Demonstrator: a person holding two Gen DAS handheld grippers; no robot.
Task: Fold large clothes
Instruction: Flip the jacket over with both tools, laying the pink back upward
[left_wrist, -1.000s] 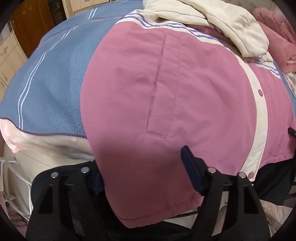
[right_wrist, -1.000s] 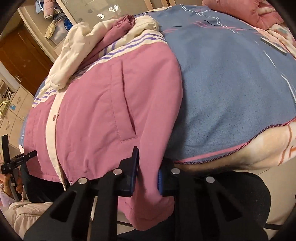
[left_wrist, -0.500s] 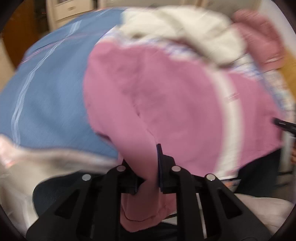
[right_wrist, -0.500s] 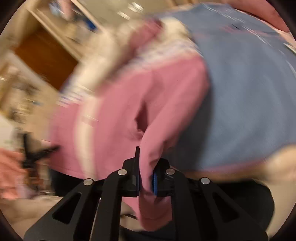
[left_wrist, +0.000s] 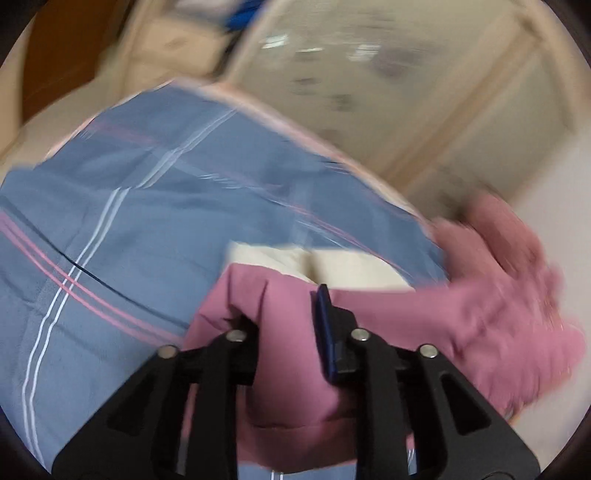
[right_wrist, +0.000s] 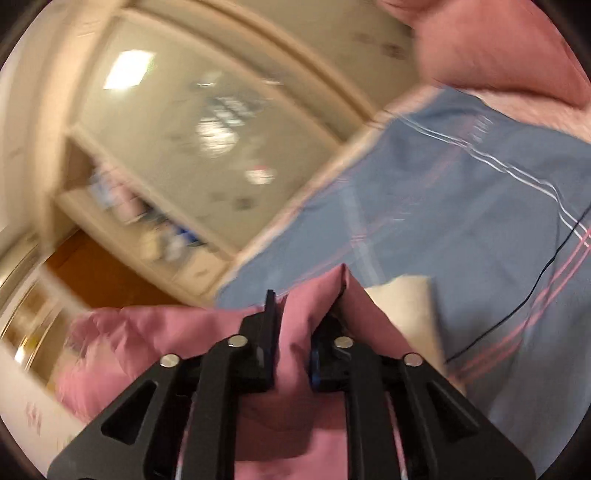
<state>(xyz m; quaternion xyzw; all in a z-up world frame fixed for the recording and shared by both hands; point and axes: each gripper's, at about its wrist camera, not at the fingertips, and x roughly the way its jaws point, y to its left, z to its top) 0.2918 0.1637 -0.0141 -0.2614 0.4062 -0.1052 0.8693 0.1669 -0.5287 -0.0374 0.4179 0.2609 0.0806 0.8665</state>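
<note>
The pink jacket (left_wrist: 424, 321) lies on a bed, with its cream hood (left_wrist: 332, 262) showing just beyond the raised pink edge. My left gripper (left_wrist: 284, 314) grips a bunched fold of the pink cloth, which fills the gap between its fingers; its jaws are opening slightly. In the right wrist view the pink jacket (right_wrist: 166, 332) is likewise pinched in my right gripper (right_wrist: 303, 306), whose jaws are also opening a little, with the cream hood (right_wrist: 406, 306) just to the right. Both views are blurred by motion.
A blue striped blanket (left_wrist: 147, 221) covers the bed (right_wrist: 461, 203). A thin black cable (right_wrist: 535, 288) runs across it. A pink fleece heap (right_wrist: 498, 48) lies at the far right. A cream wardrobe with frosted glass doors (right_wrist: 203, 122) and a wooden door (right_wrist: 96, 269) stand beyond.
The left gripper closed on the jacket's near hem. Both grippers then rose and carried the hem forward over the jacket, towards the hood and the far side of the bed.
</note>
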